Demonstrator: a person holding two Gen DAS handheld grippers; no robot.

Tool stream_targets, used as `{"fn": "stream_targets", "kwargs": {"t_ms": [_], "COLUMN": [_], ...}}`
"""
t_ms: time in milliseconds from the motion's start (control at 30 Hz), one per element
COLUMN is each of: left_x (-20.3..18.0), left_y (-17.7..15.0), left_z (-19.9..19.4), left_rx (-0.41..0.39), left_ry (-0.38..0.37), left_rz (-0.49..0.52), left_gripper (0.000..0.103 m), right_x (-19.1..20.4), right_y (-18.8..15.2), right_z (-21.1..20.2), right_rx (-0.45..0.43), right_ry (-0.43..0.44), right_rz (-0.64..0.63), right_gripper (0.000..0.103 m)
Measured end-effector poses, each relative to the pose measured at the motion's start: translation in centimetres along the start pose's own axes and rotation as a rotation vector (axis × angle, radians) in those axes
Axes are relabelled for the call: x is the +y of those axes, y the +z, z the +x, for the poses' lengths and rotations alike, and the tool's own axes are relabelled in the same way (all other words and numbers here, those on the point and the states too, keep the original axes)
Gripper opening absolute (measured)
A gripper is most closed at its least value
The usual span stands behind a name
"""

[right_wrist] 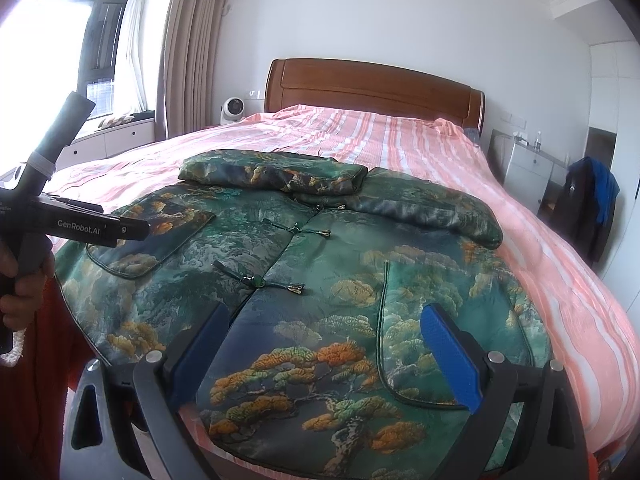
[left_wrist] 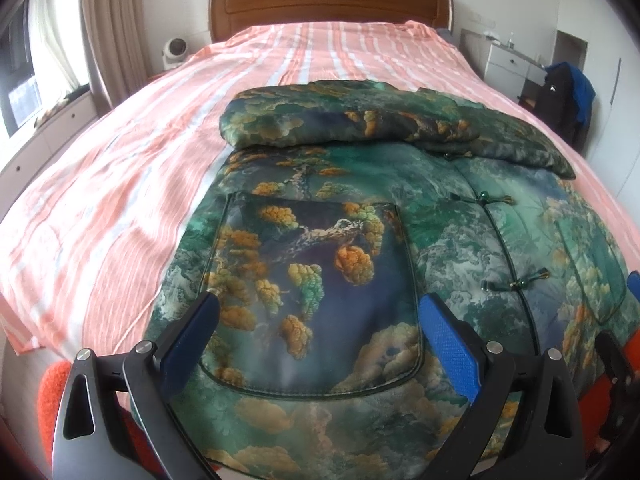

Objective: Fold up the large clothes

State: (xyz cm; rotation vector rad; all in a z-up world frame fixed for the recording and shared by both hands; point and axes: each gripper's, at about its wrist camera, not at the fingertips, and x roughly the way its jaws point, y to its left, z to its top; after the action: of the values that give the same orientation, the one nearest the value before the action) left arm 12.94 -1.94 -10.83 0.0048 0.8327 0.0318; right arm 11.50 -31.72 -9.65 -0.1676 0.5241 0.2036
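Observation:
A large green padded jacket [left_wrist: 360, 216] [right_wrist: 320, 240] printed with pines and orange clouds lies face up on the bed. Both sleeves [left_wrist: 344, 120] [right_wrist: 272, 172] are folded across its chest. My left gripper [left_wrist: 320, 312] hovers open over the left patch pocket [left_wrist: 316, 292] near the hem, nothing between its blue pads. My right gripper [right_wrist: 324, 324] hangs open above the right hem, beside the right pocket [right_wrist: 452, 336] and the knot-button front [right_wrist: 256, 280]. The left gripper's body [right_wrist: 80, 224], held by a hand, shows at the left of the right wrist view.
A pink striped sheet [left_wrist: 120, 184] covers the bed, with a wooden headboard [left_wrist: 328, 4] at the far end. A white nightstand [right_wrist: 528, 172] and a chair draped in dark and blue clothes [right_wrist: 588, 208] stand to the right. A window bench [right_wrist: 116, 136] and small fan [right_wrist: 232, 110] stand left.

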Motion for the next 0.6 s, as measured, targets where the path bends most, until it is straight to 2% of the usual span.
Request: {"fn": "stream_targets", "kwargs": {"t_ms": [600], "left_x": [0.14], "left_y": [-0.18], "left_z": [0.46], "left_rx": [0.006], "left_ry": [0.027], "left_rz": [0.002], "left_gripper": [0.100], "right_x": [0.36], "right_y": [-0.05], "right_z": [0.05], "right_rx": [-0.006], "right_ry": [0.005], "right_rz": [-0.021], "right_gripper": [0.096]}}
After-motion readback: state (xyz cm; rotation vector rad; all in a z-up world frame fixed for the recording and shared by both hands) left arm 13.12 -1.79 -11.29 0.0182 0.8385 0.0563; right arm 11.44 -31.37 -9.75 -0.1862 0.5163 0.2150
